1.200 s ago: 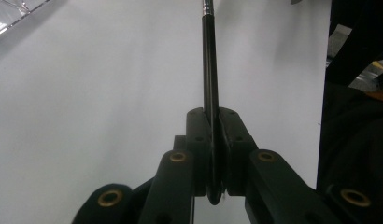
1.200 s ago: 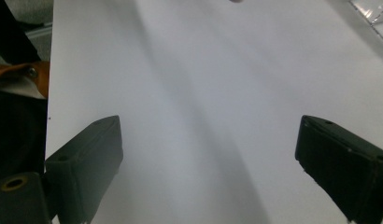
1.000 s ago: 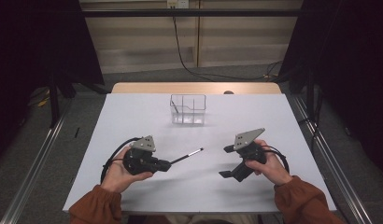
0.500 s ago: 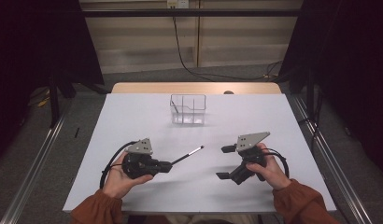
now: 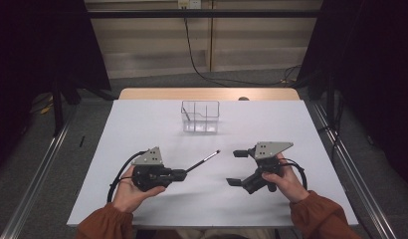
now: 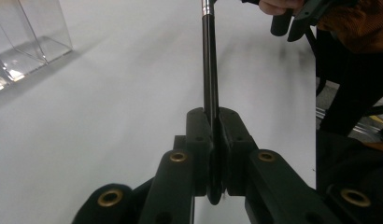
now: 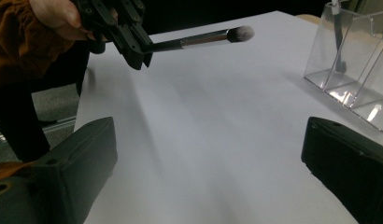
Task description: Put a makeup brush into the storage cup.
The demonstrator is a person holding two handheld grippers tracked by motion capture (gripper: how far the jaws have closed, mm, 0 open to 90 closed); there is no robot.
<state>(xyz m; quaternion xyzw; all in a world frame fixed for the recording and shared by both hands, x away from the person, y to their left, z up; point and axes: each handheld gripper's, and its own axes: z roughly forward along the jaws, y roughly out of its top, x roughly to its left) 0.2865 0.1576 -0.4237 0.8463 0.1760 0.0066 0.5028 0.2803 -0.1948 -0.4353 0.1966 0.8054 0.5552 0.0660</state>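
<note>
Left tongs (image 5: 184, 174) clamp the brush (image 5: 204, 160), right tongs (image 5: 238, 168) gape empty; probably lift it tip-up into the organizer (image 5: 200, 117) beyond, keeping it level.

Rust-orange sleeves (image 5: 316, 209), black claws (image 5: 182, 174)

The organizer (image 5: 200, 117) stands on the table (image 5: 142, 124), behind the brush (image 5: 202, 162).
</note>
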